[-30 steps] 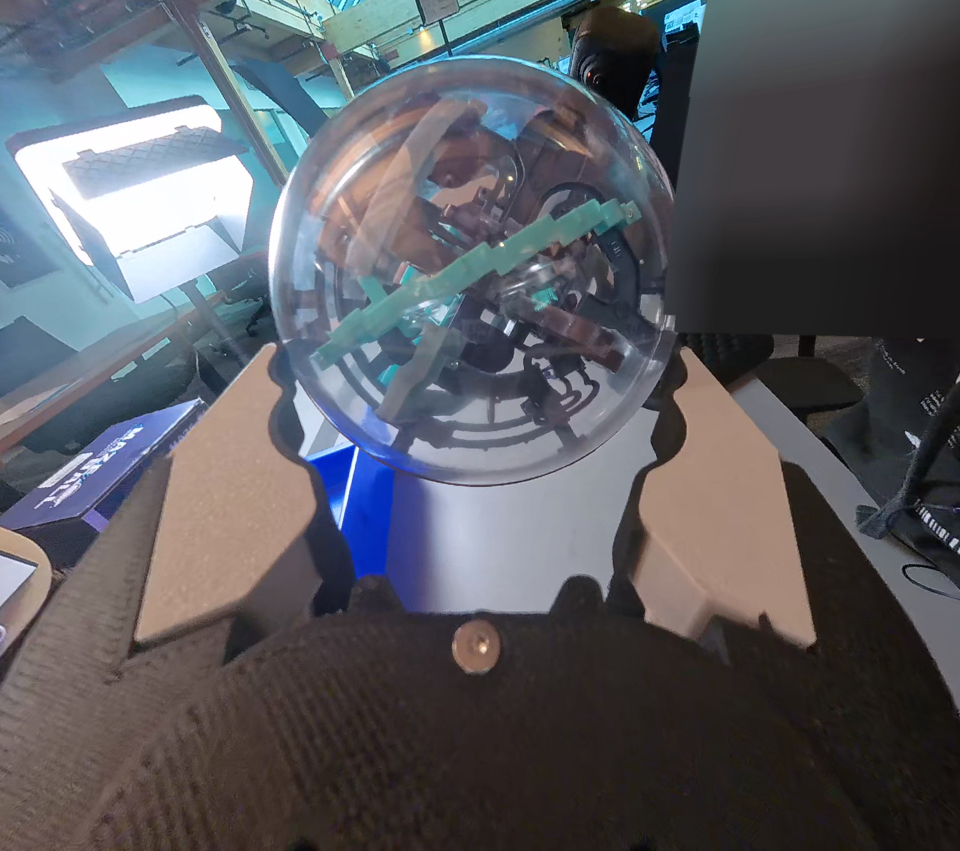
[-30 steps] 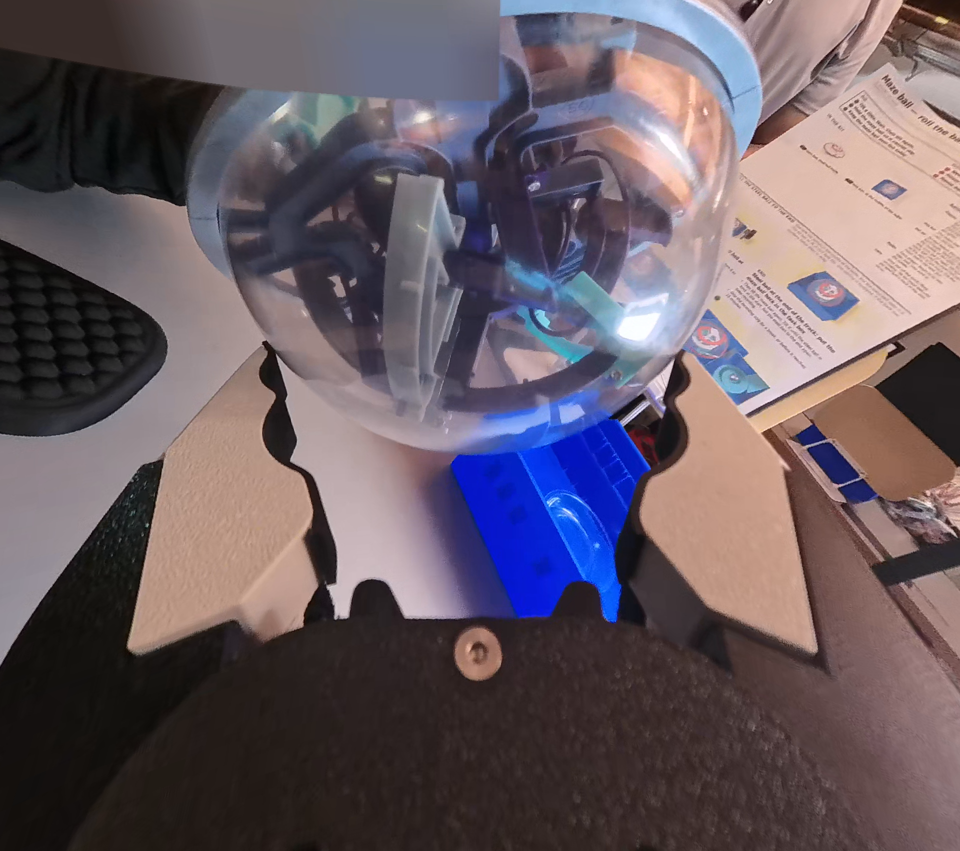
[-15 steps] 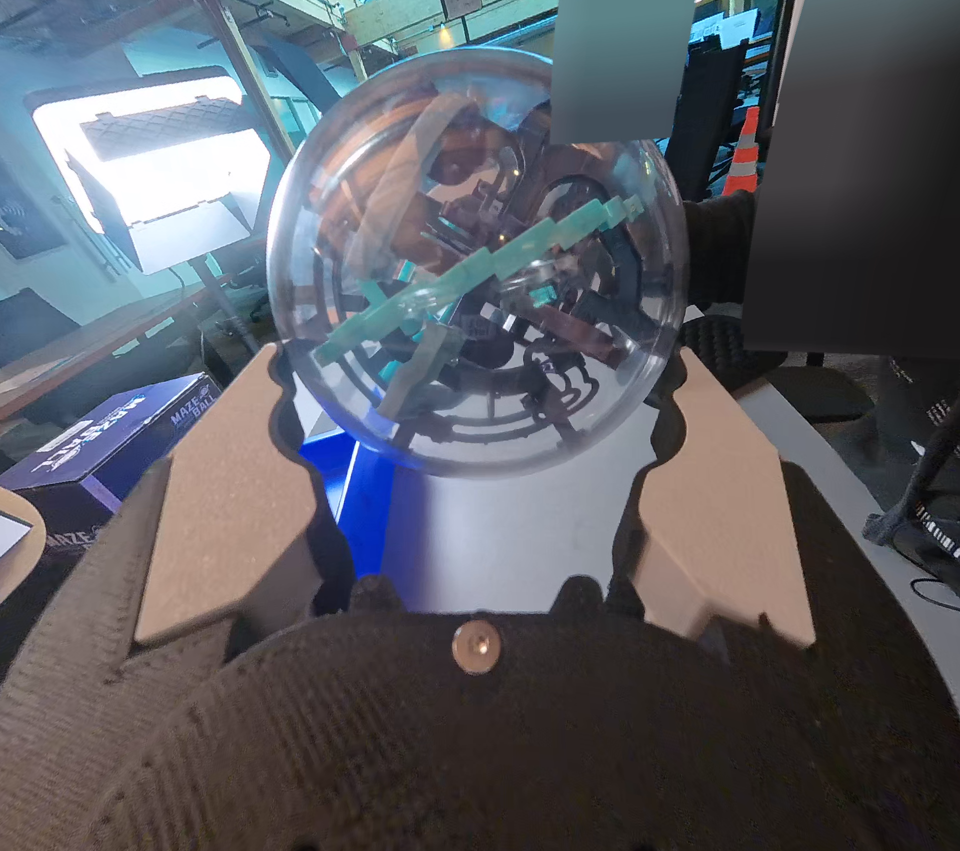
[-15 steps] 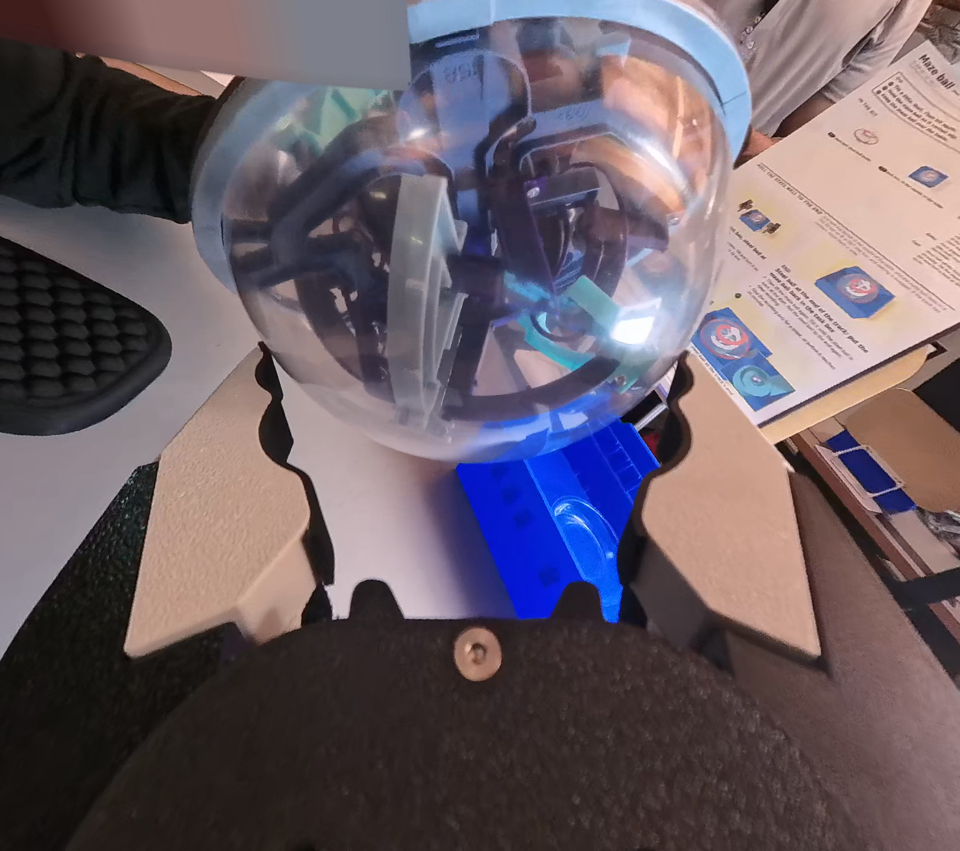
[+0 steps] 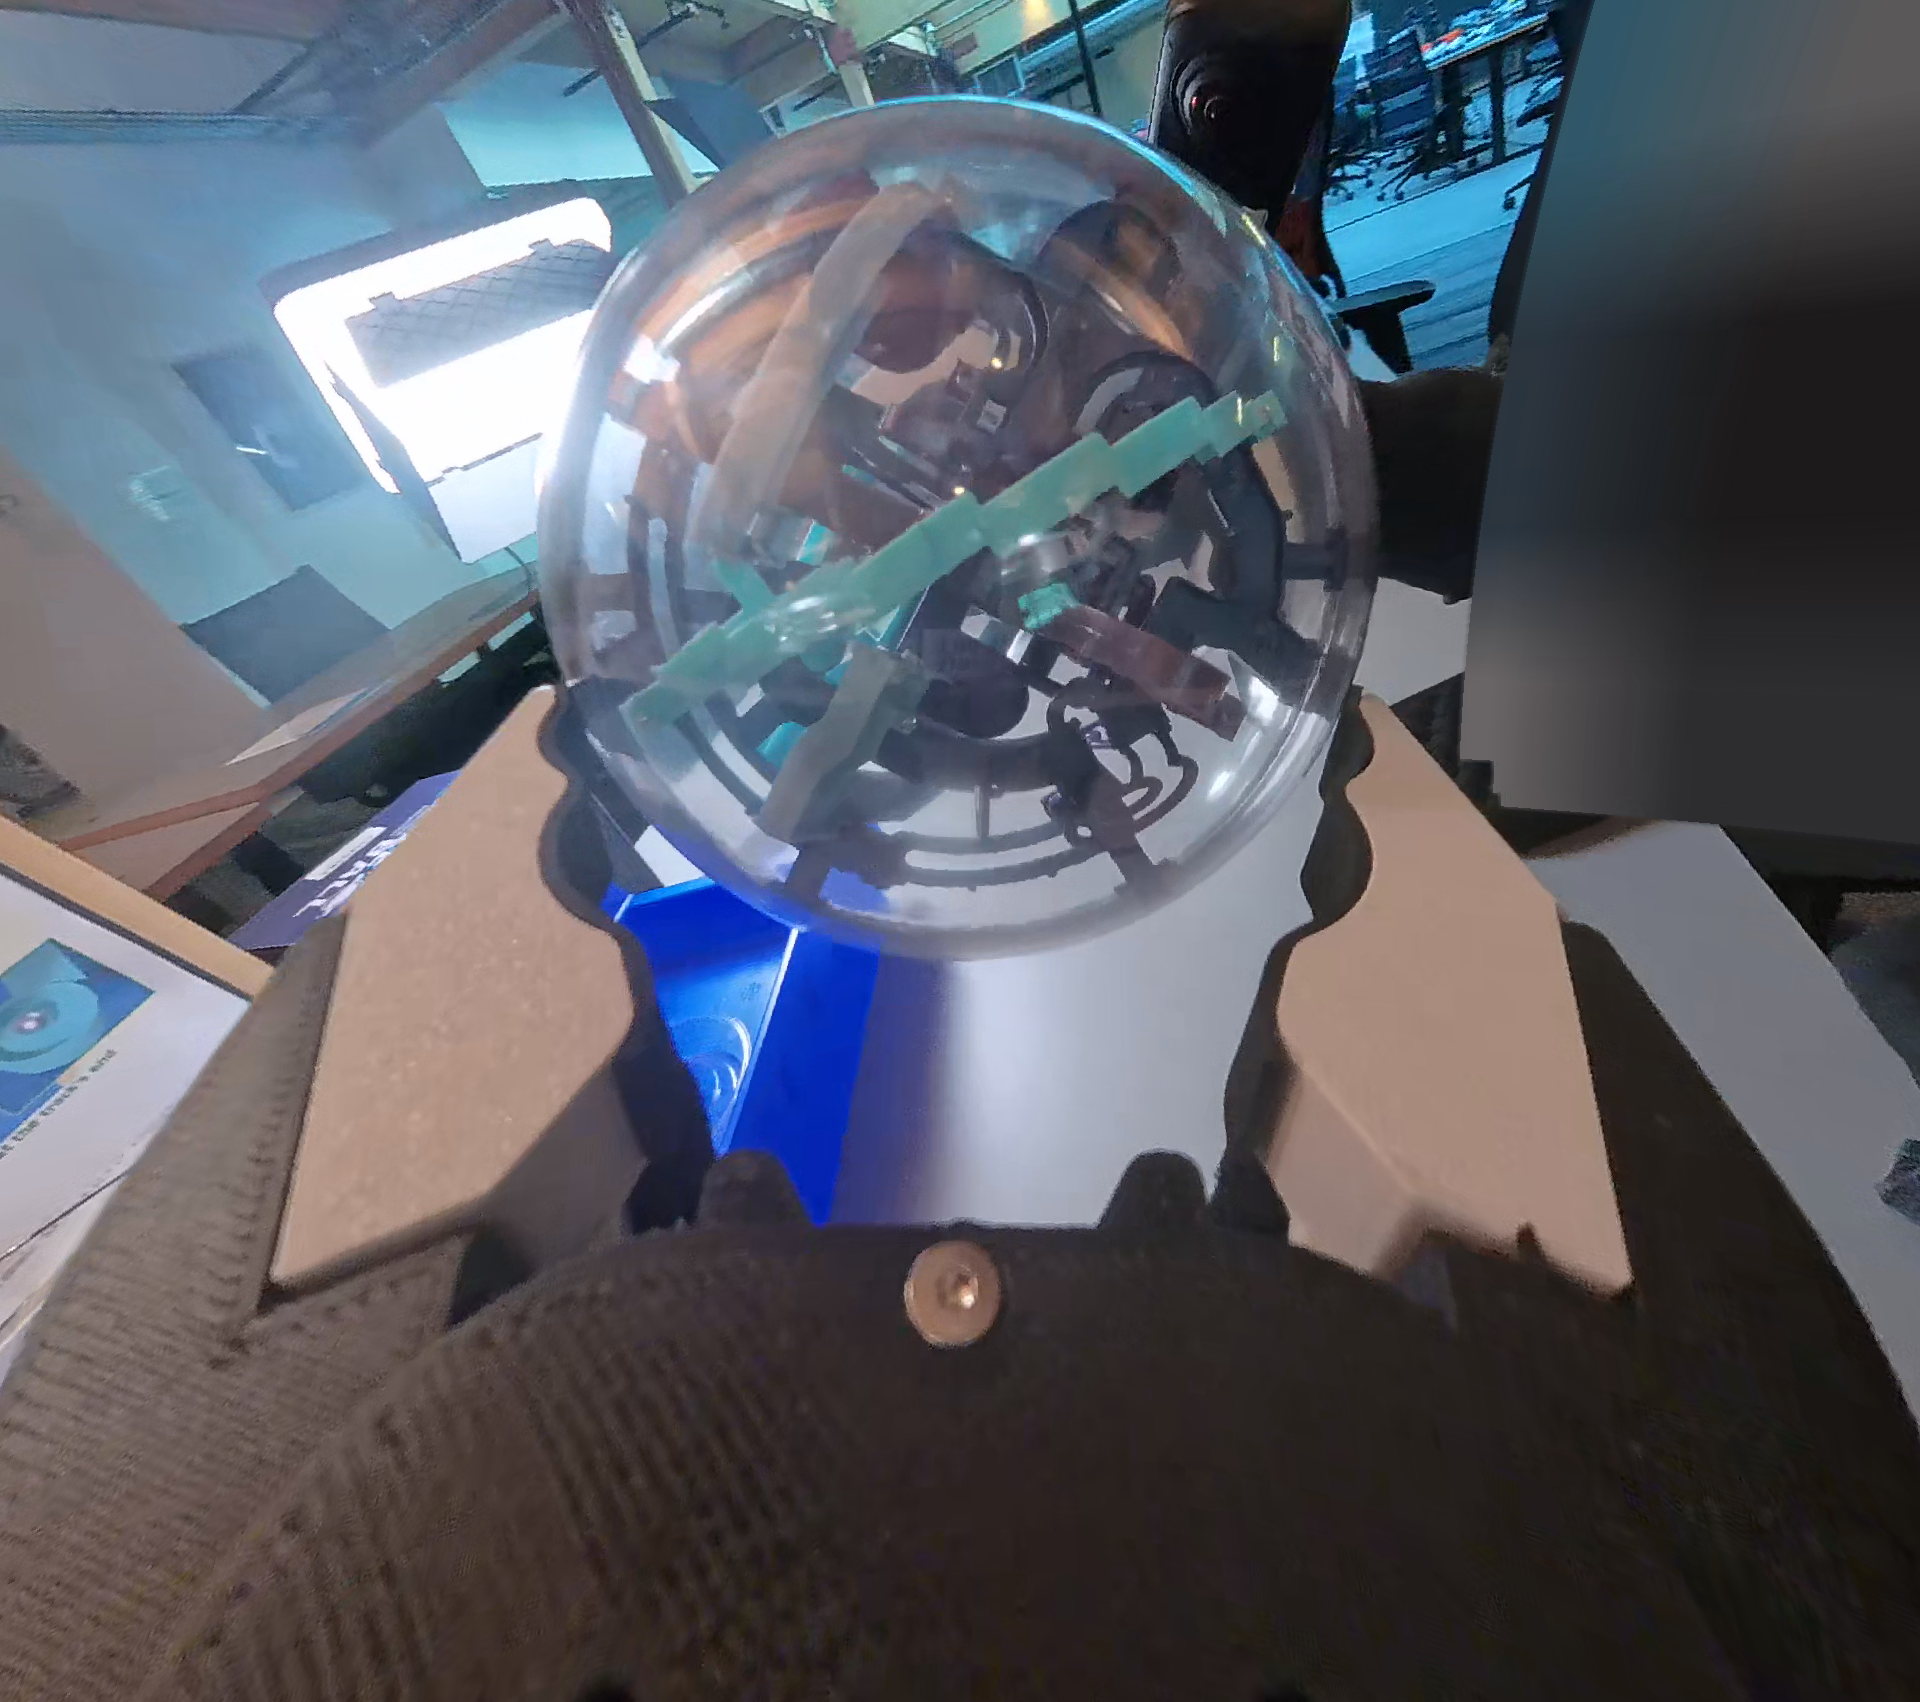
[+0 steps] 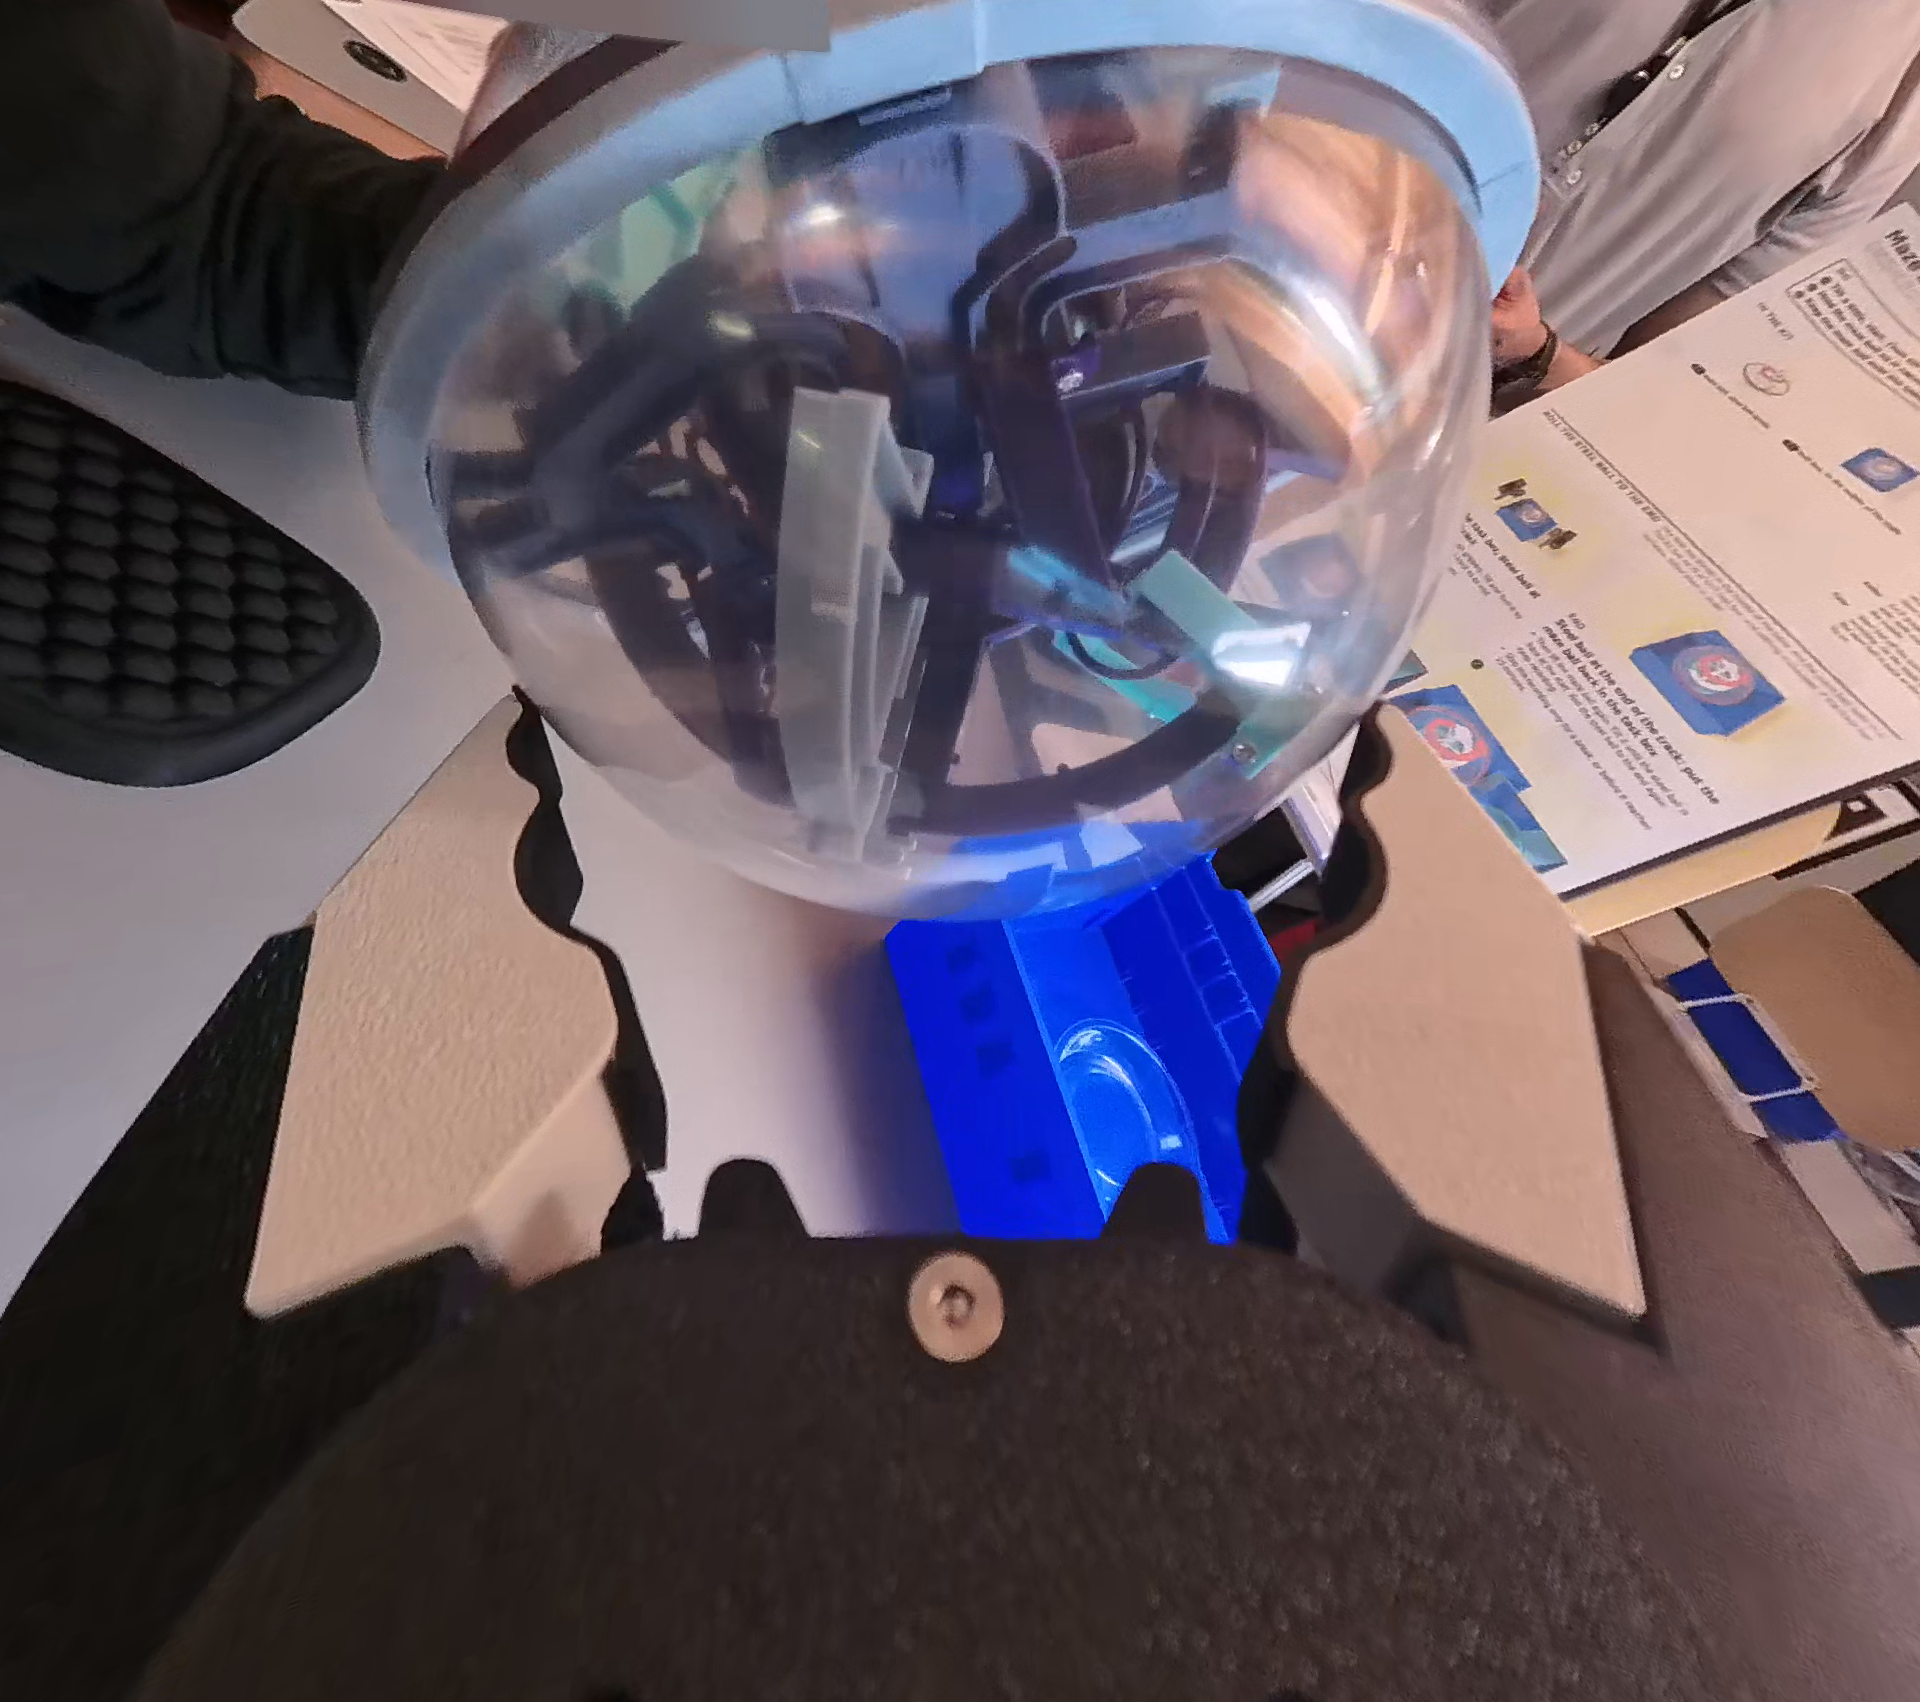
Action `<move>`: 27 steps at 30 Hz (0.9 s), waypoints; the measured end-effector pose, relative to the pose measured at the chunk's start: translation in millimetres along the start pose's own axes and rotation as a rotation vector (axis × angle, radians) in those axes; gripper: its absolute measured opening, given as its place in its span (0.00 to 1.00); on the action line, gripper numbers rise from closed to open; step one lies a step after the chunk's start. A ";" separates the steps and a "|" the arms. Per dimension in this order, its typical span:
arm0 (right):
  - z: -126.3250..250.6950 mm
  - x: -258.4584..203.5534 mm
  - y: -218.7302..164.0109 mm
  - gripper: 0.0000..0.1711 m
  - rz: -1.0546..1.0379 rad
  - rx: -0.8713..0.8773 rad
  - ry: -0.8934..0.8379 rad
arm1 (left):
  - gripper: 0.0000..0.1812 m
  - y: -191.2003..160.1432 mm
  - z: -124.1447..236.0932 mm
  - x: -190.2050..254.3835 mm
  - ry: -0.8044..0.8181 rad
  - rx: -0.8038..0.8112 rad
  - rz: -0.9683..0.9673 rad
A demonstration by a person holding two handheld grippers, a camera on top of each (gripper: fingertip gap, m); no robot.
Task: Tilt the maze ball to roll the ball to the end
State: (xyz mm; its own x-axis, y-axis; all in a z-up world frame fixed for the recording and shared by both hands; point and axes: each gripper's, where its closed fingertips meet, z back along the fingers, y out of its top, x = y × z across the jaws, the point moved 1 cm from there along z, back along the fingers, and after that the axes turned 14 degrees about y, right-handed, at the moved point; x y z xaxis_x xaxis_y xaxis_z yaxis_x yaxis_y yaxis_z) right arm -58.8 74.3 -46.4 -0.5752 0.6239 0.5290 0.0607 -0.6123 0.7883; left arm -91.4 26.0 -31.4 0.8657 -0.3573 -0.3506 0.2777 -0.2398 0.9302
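Observation:
The maze ball (image 5: 956,509) is a clear sphere with teal, brown, grey and black tracks inside. It is held in the air between both grippers, above the white table (image 5: 1039,1081). My left gripper (image 5: 956,717) is shut on its lower half, fingers pressed on both sides. In the right wrist view the maze ball (image 6: 935,457) shows a light blue and brown seam band near its top, and my right gripper (image 6: 945,717) is shut on it from the opposite side. I cannot pick out the small rolling ball inside.
A blue plastic tray (image 6: 1091,1060) lies on the table under the sphere, also in the left wrist view (image 5: 748,1008). A printed instruction sheet (image 6: 1714,561) lies at the right, beside a person in a grey shirt (image 6: 1662,42). A black mesh pad (image 6: 135,592) lies at the left.
Both grippers have turned together with the sphere, so the background has shifted in both views. The seam band sits lower in the right wrist view. Both grips are unchanged.

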 end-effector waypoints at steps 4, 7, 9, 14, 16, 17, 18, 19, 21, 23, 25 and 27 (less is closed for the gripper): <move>-0.8 0.0 -6.1 0.85 -0.023 -0.013 0.019 | 0.75 -0.2 -1.2 0.9 0.029 -0.017 -0.002; -0.5 -1.4 -9.4 0.84 -0.041 -0.009 0.034 | 0.76 0.3 -2.2 3.2 0.046 -0.028 0.003; -0.3 -2.0 -10.5 0.84 -0.045 -0.006 0.038 | 0.76 0.3 -2.6 4.1 0.053 -0.032 0.002; 1.7 -3.1 -9.9 0.85 -0.051 0.003 0.042 | 0.76 -2.1 -4.0 4.8 0.047 -0.040 0.023; 2.8 -3.3 -9.2 0.85 -0.055 0.009 0.041 | 0.76 -4.3 -4.8 4.5 0.038 -0.045 0.037; 3.4 -3.5 -8.5 0.85 -0.057 0.014 0.040 | 0.76 -4.8 -5.2 4.6 0.035 -0.045 0.044; 4.0 -3.7 -7.9 0.85 -0.058 0.019 0.040 | 0.76 -4.8 -5.5 5.0 0.034 -0.042 0.049; 4.5 -3.9 -7.8 0.85 -0.058 0.020 0.040 | 0.76 -4.7 -5.9 5.4 0.037 -0.040 0.048; 5.2 -4.0 -8.4 0.85 -0.057 0.017 0.042 | 0.76 -4.2 -6.4 6.2 0.046 -0.036 0.042; 5.9 -4.2 -7.4 0.85 -0.056 0.021 0.048 | 0.75 -2.7 -6.5 7.1 0.055 -0.024 0.043; 7.0 -4.8 -4.7 0.85 -0.050 0.025 0.052 | 0.75 -0.4 -5.8 8.4 0.063 -0.009 0.043; 8.1 -5.5 -1.5 0.85 -0.041 0.029 0.055 | 0.75 2.4 -5.0 10.1 0.071 0.004 0.037</move>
State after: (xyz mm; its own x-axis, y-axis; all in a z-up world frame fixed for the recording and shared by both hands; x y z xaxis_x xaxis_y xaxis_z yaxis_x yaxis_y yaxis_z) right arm -49.1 75.7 -47.9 -0.6214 0.6202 0.4787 0.0591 -0.5721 0.8180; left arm -79.9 26.3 -32.2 0.9029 -0.3009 -0.3068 0.2430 -0.2314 0.9420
